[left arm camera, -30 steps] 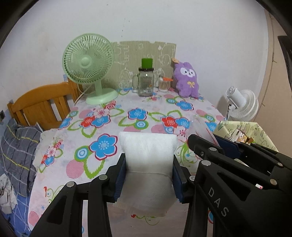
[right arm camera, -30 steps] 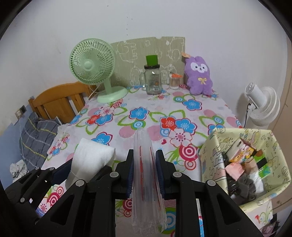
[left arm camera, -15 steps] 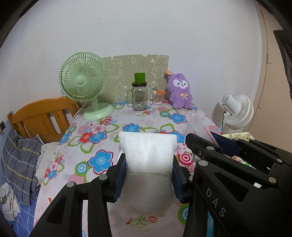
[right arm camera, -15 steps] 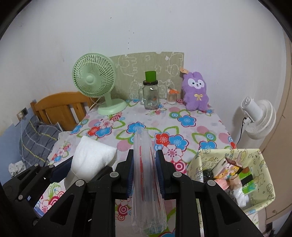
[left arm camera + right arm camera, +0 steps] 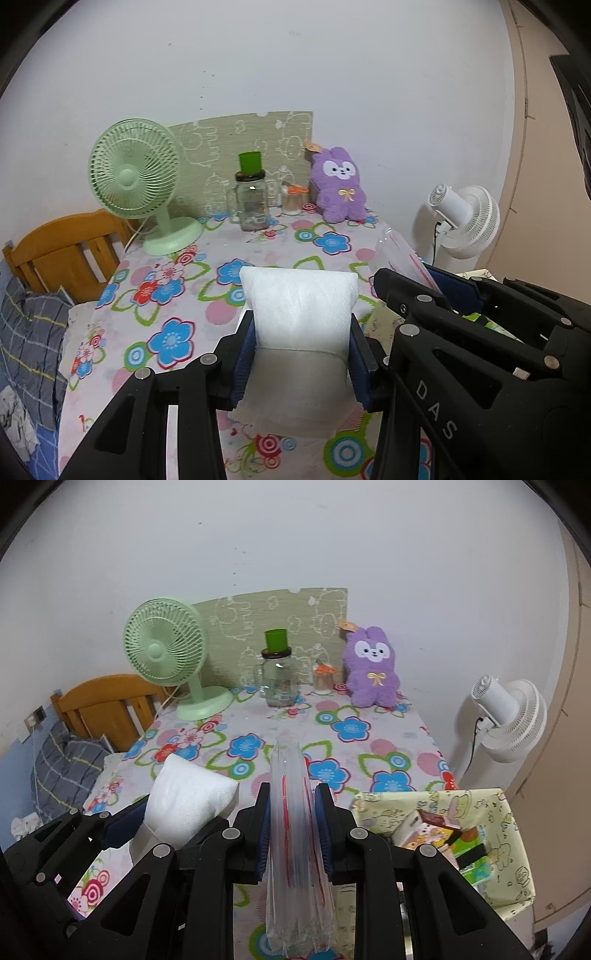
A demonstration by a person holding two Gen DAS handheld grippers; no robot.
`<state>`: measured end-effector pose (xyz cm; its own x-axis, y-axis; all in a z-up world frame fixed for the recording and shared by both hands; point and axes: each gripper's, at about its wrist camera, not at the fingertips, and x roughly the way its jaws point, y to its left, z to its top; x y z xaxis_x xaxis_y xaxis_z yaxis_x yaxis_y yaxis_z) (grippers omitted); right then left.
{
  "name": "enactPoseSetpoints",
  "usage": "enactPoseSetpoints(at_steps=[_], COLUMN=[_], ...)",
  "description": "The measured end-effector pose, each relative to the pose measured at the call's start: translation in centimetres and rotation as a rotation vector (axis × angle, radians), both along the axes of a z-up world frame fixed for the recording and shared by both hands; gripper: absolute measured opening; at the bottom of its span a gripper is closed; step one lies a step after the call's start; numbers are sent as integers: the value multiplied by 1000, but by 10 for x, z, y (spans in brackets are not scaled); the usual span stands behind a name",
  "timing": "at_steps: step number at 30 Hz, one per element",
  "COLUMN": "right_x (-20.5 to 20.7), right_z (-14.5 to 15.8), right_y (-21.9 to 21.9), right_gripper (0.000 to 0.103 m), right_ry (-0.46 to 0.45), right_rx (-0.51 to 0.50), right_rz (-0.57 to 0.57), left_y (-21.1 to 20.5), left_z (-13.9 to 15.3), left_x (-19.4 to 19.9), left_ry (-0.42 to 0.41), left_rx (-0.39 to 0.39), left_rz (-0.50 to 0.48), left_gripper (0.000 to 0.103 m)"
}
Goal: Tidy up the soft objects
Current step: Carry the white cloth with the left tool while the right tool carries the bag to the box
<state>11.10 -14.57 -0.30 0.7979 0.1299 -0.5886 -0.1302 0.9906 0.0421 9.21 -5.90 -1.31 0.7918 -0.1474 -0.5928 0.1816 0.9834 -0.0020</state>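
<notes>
both grippers have risen and drawn back from the desk [image 5: 258, 254]. i note left fingers [image 5: 243, 354] pinching the white foam pad [image 5: 299, 317] between them; right fingers [image 5: 325, 834] pinching the clear plastic bag [image 5: 293, 830].

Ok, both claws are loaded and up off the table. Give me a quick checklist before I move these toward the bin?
1. Left claw gripping the white foam pad: ok, pads press both sides.
2. Right claw gripping the clear plastic bag: ok, pinched between pads.
3. Yellow bin open on top: ok.
4. Room left in bin: cannot tell, boxes already inside.
5. Bag's lower end clear of the table: cannot tell.
6. Claws apart from each other: ok in the right wrist view.
</notes>
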Motion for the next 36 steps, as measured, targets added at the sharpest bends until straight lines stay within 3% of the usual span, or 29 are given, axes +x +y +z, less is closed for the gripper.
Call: enactPoseSetpoints(at_steps=[36], right_x=[7], right_z=[-15], right_y=[-103], right_gripper=[26], right_ry=[12], right_rx=[-1], right_rz=[-174], left_y=[-99], left_z=[-16], left_x=[19], left_ry=[22], left_rx=[-23], left_rz=[-147], left_gripper=[47])
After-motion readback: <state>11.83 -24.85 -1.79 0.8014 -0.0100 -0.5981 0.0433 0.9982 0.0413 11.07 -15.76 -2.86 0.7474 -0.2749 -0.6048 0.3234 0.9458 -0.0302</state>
